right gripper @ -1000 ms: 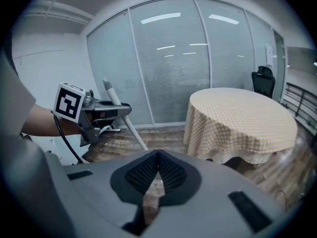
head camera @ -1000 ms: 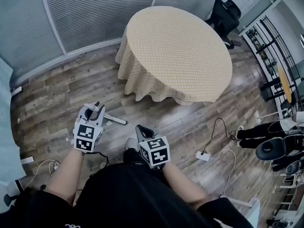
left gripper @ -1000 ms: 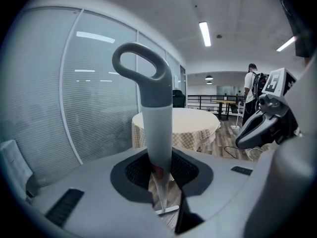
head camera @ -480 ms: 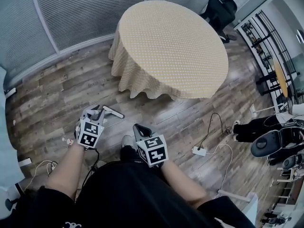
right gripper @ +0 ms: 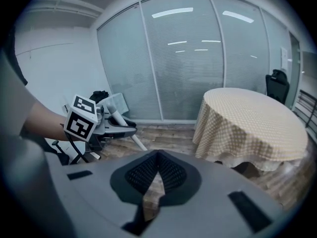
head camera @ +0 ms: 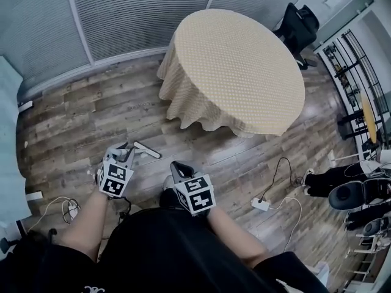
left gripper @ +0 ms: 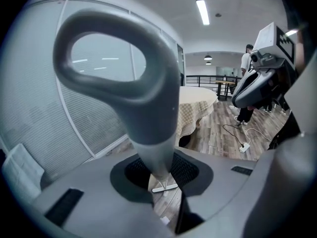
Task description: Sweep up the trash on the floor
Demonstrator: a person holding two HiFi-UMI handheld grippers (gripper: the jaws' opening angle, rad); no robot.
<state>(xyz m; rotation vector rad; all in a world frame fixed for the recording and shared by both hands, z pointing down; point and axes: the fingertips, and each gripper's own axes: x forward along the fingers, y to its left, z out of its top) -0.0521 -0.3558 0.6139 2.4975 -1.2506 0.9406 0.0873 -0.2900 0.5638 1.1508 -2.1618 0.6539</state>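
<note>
Leave the right gripper (right gripper: 156, 180), pinched narrow and empty, idle by the waist. Hold the left gripper (left gripper: 161, 175) clamped firm on the broom handle (left gripper: 148, 98). Press the broom head (head camera: 147, 149) flat to the floor (head camera: 91, 102) before the table (head camera: 238, 60), drawing short strokes; no trash clearly made out

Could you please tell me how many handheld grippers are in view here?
2. The left gripper, lower left in the head view, is shut on the grey broom handle; the right gripper, just beside it, is shut with nothing in it. None looks hidden.
</note>
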